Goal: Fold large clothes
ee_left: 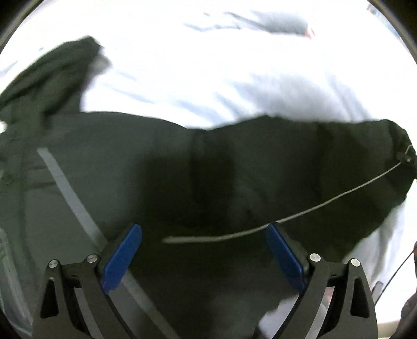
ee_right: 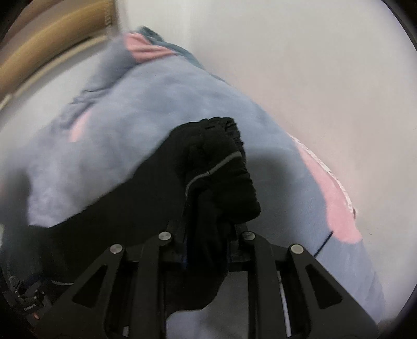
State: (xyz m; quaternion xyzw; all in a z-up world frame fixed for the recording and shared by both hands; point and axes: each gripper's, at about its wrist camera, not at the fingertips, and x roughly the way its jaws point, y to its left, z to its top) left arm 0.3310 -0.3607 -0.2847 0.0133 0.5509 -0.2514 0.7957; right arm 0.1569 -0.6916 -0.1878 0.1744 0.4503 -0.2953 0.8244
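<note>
A large black garment (ee_left: 182, 177) with a grey stripe (ee_left: 67, 193) lies spread across a white sheet (ee_left: 208, 78) in the left wrist view. A thin grey drawcord (ee_left: 286, 216) runs over it to the right. My left gripper (ee_left: 203, 232) hovers just above the dark cloth, its blue pads (ee_left: 122, 258) wide apart and nothing between them. In the right wrist view my right gripper (ee_right: 208, 224) is shut on a bunched end of the black garment (ee_right: 216, 167), which bulges out past the fingers and carries a grey piping line.
A light blue and pink fleece item (ee_right: 130, 117) lies under the right gripper on the pale bed surface (ee_right: 312, 78). A wooden bed frame edge (ee_right: 52, 39) shows at upper left. A grey-blue cloth (ee_left: 281, 23) lies far off on the sheet.
</note>
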